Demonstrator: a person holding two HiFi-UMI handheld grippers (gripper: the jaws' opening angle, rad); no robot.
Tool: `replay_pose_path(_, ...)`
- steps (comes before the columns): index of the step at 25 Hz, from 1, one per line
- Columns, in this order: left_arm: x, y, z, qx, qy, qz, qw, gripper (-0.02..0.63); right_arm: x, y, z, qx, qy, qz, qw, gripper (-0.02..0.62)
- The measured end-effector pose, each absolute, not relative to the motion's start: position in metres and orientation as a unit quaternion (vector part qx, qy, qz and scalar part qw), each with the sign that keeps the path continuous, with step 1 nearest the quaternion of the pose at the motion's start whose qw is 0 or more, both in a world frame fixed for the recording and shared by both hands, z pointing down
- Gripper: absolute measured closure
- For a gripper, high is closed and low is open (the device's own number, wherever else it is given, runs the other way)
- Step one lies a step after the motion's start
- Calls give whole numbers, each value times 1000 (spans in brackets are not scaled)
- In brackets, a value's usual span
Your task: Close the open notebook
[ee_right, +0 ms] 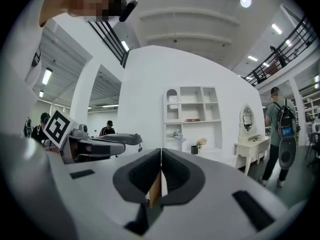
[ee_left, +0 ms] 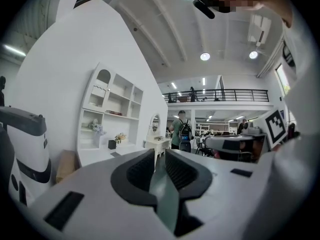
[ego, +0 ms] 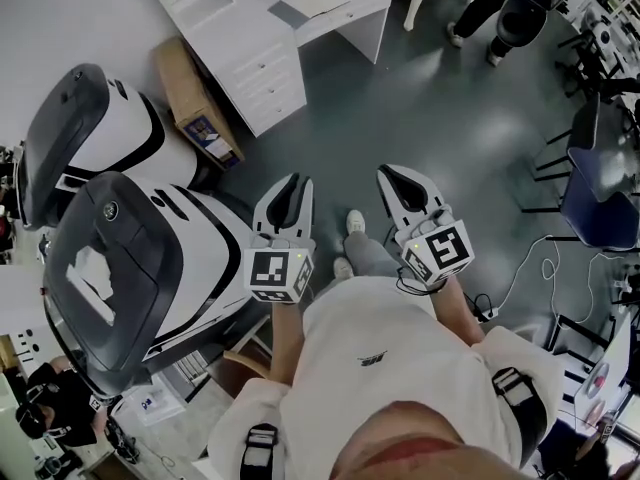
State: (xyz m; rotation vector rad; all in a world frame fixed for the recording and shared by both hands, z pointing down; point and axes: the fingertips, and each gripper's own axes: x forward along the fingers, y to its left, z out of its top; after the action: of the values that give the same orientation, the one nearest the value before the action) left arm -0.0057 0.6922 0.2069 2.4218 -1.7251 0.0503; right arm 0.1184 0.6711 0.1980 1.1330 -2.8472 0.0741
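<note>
No word or number is showing clearly enough to read. The left gripper [ego: 289, 183] and right gripper [ego: 398, 178] are carrying only black-and-white square markers on their cubes. A small dark print [ego: 372, 360] on the shirt [ego: 400, 368] and a blue label [ego: 205, 133] on the box [ego: 185, 83] are staying too small to read.

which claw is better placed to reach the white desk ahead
Left, slightly. The white desk lies ahead and to the left, nearer the left claw, whose jaws stand a little apart. The right claw has its jaws together. Both are far off; no notebook can be made out.
</note>
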Motion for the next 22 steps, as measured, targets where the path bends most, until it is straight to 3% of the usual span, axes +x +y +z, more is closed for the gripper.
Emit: replay_pose_path(22, -17, 531, 215, 803, -588, 36, 93, 606, 103, 504, 211, 352, -934, 39, 44, 598)
